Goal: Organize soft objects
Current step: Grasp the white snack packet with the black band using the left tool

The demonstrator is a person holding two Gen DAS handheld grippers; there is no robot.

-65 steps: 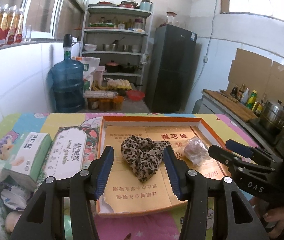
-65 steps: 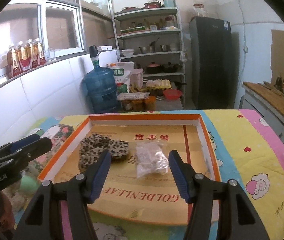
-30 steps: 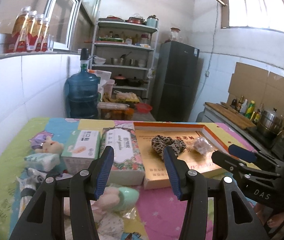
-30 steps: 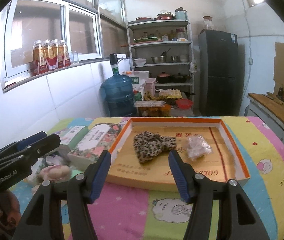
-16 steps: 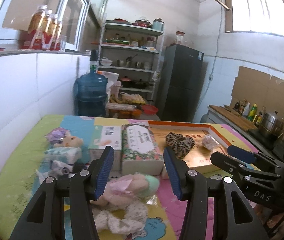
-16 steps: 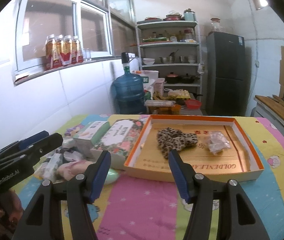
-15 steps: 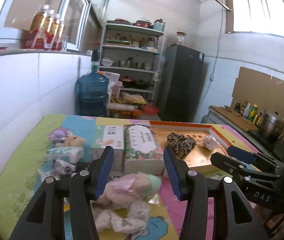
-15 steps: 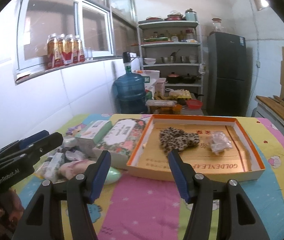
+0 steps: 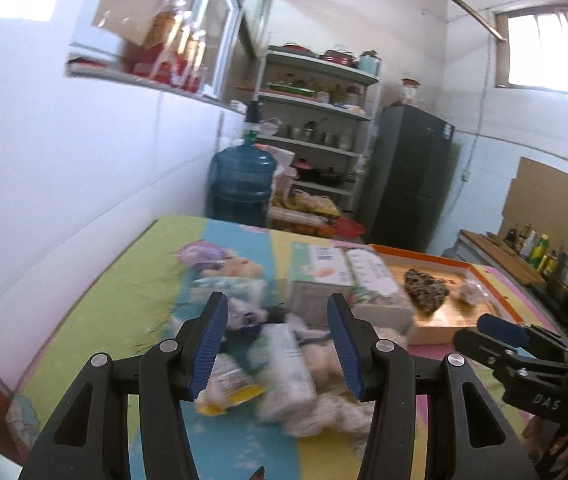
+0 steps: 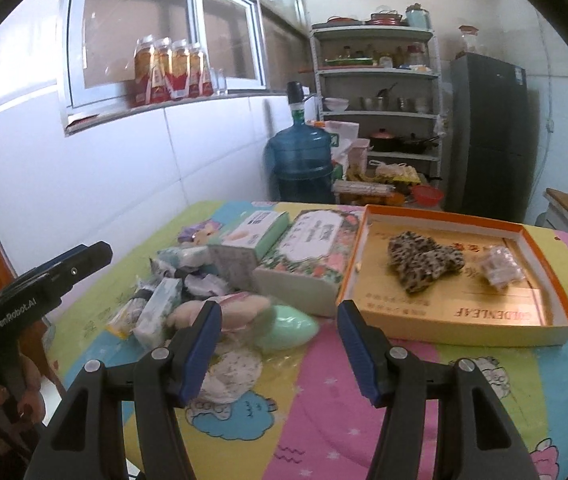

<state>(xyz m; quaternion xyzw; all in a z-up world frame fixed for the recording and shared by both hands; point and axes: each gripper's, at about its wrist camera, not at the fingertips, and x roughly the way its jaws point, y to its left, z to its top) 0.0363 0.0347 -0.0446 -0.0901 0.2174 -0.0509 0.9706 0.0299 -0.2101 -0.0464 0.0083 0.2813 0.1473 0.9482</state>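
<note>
scrunchie [image 10: 424, 266]: leopard print | box [image 10: 460, 322]: orange rim | tablecloth [image 10: 364, 420]: pink, yellow, blue cartoon patches

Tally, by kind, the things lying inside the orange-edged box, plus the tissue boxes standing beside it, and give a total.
Leopard-print scrunchie: 1
Clear plastic packet: 1
Tissue boxes: 2, one green and one floral, outside the orange-edged box
Total: 4

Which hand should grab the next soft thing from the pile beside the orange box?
Left, probably: the left gripper is open and aimed straight at the pile, while the right gripper sits off toward the orange box.
</note>
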